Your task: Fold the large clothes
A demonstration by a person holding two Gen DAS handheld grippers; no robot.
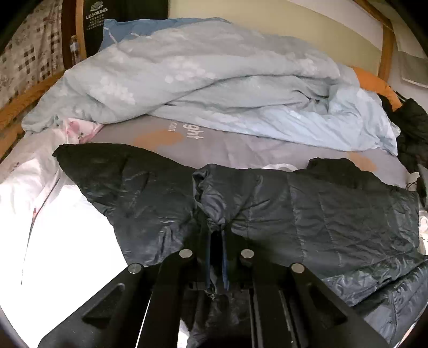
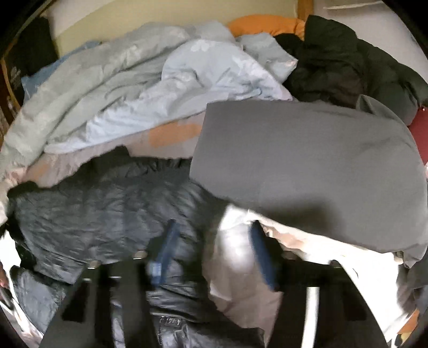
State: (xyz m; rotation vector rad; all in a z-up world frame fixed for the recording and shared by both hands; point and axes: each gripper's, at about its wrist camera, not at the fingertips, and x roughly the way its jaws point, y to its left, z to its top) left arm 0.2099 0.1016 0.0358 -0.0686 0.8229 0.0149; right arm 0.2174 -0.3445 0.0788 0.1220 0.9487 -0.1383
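Reading "LEAOKING" on black bag (image 1: 97,16) beyond quilted jacket (image 1: 307,214)

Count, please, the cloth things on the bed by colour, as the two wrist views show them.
Dark, shiny: 1, the padded jacket in front.
Light blue: 1, the duvet.
Plain grey: 1, the folded cloth.
Orange: 1, the pillow.
Black: 1, the clothes heap at the far right; how many pieces are in it cannot be told.
Total: 5

My two wrist views look steeply down, close over the bed (image 1: 240,150); both share the dark jacket (image 1: 334,214) and blue quilt (image 2: 214,69).
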